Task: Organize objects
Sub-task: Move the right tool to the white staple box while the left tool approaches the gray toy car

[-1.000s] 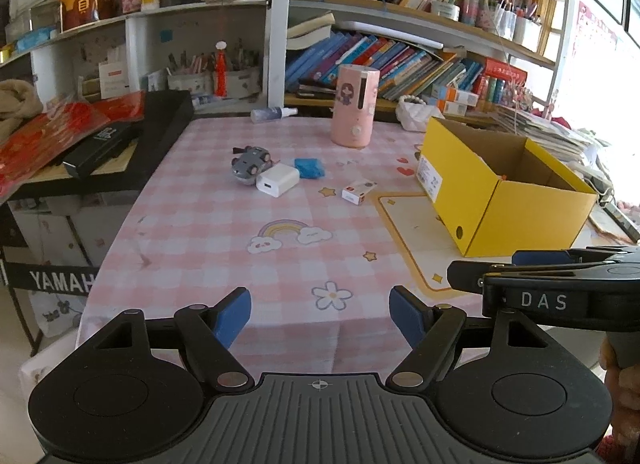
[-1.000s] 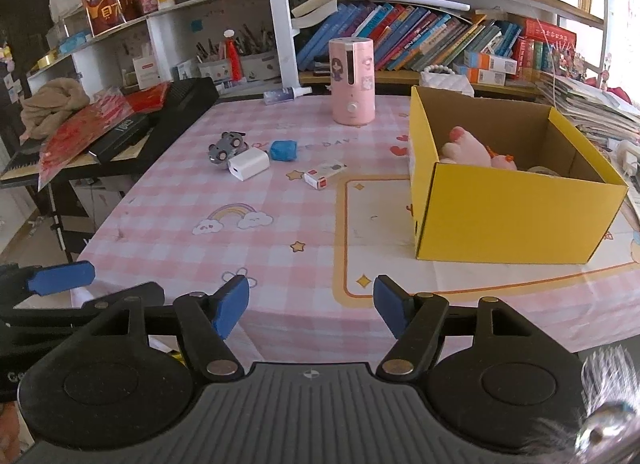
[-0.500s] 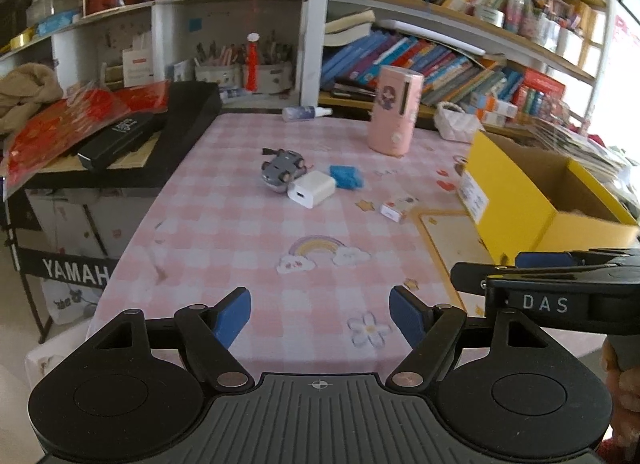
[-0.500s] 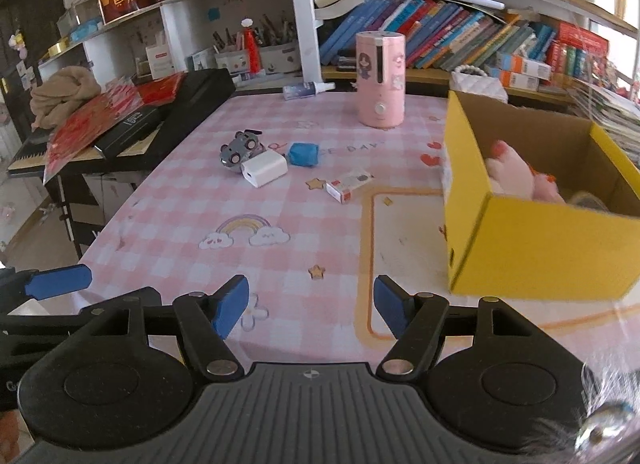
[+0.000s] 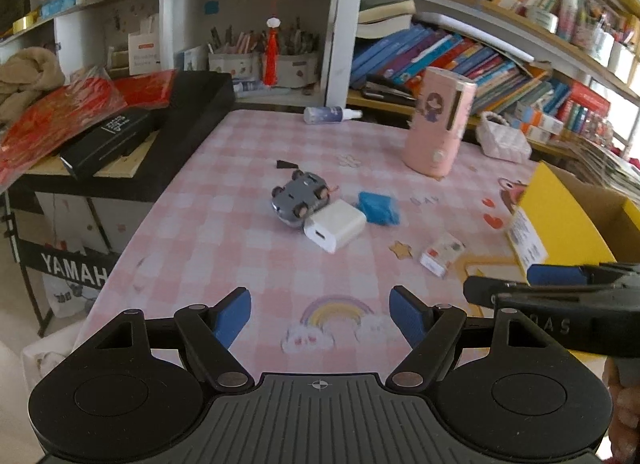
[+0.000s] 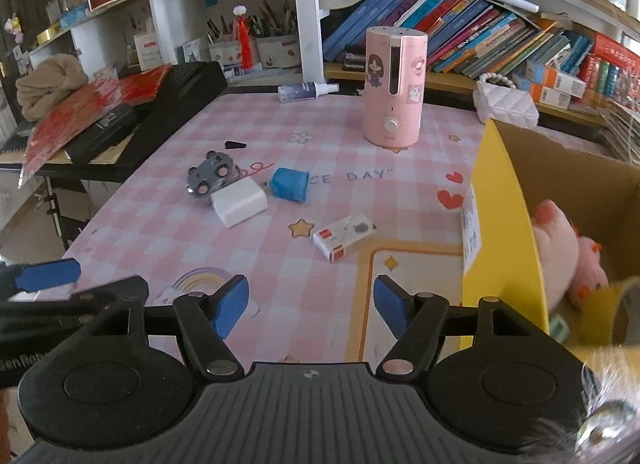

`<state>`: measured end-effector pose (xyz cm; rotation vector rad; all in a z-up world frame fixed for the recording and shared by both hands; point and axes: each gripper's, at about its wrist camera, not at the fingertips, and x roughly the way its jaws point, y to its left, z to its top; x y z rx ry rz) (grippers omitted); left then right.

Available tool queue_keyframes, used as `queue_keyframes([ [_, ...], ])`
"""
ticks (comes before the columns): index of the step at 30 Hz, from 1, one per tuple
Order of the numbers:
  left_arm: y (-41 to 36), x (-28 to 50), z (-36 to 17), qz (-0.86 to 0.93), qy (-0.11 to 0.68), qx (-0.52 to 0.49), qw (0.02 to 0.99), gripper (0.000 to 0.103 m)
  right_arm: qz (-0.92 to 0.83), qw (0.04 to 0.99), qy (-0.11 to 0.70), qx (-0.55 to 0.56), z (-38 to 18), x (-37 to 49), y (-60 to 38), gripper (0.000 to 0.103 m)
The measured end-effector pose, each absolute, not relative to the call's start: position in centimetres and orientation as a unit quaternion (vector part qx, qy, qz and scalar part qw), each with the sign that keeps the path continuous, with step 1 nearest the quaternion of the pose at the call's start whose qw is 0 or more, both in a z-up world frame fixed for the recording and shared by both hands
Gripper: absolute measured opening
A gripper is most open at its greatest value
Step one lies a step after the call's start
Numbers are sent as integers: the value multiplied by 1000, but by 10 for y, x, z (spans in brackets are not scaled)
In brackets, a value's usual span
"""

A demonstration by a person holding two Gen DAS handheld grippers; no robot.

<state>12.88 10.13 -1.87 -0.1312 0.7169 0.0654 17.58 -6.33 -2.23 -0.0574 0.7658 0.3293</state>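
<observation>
A grey toy car [image 5: 299,203] [image 6: 211,179], a white charger block [image 5: 334,225] [image 6: 239,201], a blue crumpled item [image 5: 378,207] [image 6: 289,185] and a small white-and-red box [image 5: 442,253] [image 6: 344,237] lie on the pink checked tablecloth. A yellow cardboard box [image 5: 560,215] [image 6: 508,223] at the right holds a pink plush toy [image 6: 568,248] and a tape roll [image 6: 608,316]. My left gripper [image 5: 320,314] is open and empty above the near table edge. My right gripper [image 6: 308,304] is open and empty, beside the box's left wall.
A tall pink humidifier [image 5: 440,123] [image 6: 394,87] stands at the back, with a spray bottle [image 6: 306,91] lying behind. A black keyboard [image 5: 132,143] with red bags borders the left. Bookshelves [image 6: 480,35] run along the back. A white quilted purse [image 6: 506,103] sits at the back right.
Both grippers have moved forward over the table toward the small objects, which now appear larger and closer. Both stay open and empty.
</observation>
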Motion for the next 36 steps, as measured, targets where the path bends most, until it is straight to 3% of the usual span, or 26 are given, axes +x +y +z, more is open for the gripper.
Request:
queue_keyframes([
  [10, 107, 183, -25, 48, 366, -60, 927, 78, 142, 909, 390, -30, -44, 237, -56, 68],
  [18, 111, 219, -35, 55, 381, -58, 921, 80, 140, 899, 412, -49, -61, 269, -45, 81],
  [20, 112, 227, -38, 58, 382, -58, 921, 85, 139, 894, 423, -52, -67, 276, -44, 81],
  [27, 118, 256, -45, 70, 385, -67, 918, 86, 133, 883, 447, -51, -82, 291, -45, 81],
  [34, 128, 287, -55, 81, 392, -82, 913, 86, 136, 882, 448, -50, -88, 298, -48, 78],
  [36, 130, 294, -58, 77, 395, -86, 912, 86, 143, 885, 440, -52, -87, 298, -48, 67],
])
